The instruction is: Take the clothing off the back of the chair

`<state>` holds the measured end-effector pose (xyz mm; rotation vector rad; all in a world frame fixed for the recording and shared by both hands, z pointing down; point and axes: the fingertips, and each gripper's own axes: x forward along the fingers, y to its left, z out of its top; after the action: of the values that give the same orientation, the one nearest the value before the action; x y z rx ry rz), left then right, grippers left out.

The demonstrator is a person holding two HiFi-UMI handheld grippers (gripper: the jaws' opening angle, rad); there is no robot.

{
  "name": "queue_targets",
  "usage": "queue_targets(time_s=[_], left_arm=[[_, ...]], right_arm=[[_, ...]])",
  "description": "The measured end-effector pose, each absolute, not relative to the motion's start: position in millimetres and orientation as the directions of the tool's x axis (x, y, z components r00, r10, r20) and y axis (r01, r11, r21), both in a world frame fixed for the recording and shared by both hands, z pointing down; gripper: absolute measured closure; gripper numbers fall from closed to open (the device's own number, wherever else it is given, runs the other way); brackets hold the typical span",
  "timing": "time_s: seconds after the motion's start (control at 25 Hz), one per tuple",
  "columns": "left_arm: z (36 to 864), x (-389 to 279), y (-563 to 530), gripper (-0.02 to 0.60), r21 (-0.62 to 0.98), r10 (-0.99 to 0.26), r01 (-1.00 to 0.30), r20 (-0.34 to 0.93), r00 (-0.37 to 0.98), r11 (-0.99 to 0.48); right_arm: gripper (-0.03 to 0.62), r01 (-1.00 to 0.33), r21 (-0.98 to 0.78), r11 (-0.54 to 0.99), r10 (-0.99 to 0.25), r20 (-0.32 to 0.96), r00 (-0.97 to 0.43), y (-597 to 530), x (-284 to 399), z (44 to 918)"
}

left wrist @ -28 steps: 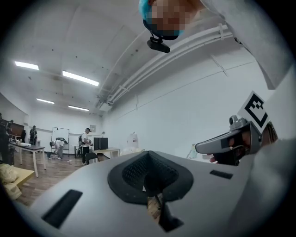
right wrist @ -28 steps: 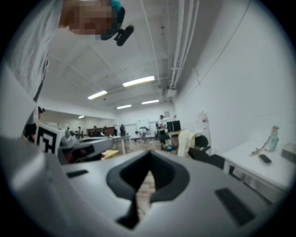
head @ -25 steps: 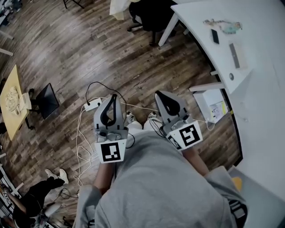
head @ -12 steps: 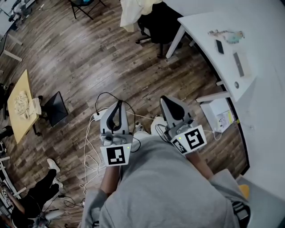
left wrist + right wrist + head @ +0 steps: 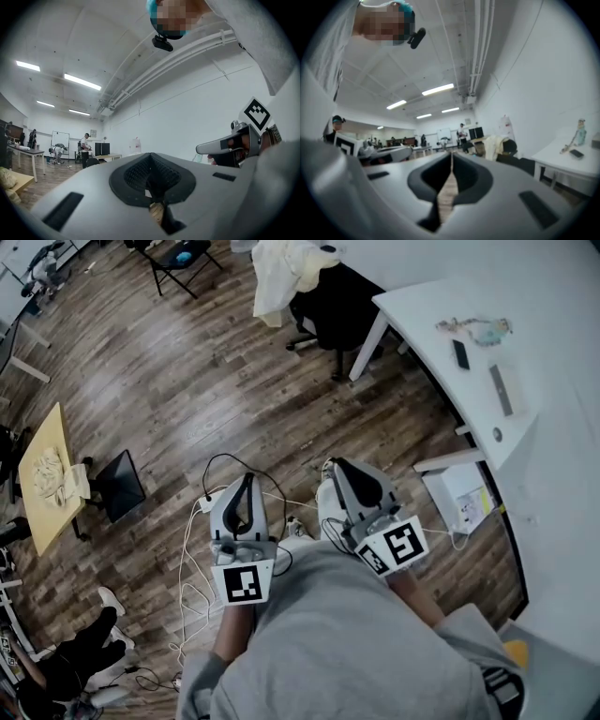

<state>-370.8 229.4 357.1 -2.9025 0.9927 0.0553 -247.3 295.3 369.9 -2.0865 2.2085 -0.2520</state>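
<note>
Both tongs are closed on nothing. The left tongs and the right tongs are held level in front of the person's grey sweatshirt, jaws together, pointing out across the room.

The clothing, a pale cream garment, hangs draped over the back of a black office chair. It is well apart from the tongs, at the far end of the wooden floor. The right tongs' own view shows the clothing slumped over the chair's top edge.

It looks soft, light and loose, so it will likely sag and trail once lifted, and it may catch on the backrest. I'd judge the best hold is a pinch on a bunched fold at the top, where it crosses the backrest, lifting up before pulling away. Two holds spread apart would keep it off the floor.

Just beside the chair stands a white desk with a phone on it. Nearer the person, white cables lie on the floor, something to step around.
</note>
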Motion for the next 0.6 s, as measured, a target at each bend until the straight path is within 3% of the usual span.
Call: queue_targets(time_s=[0.6], left_arm=[[366.4, -312.1, 163.8, 0.545, -0.030, -0.625, -0.625, -0.012, 0.780, -0.780]], right_arm=[[0.559, -0.968, -0.195, 0.157, -0.983, 0.062, -0.172, 220.3, -199.6, 378.9]])
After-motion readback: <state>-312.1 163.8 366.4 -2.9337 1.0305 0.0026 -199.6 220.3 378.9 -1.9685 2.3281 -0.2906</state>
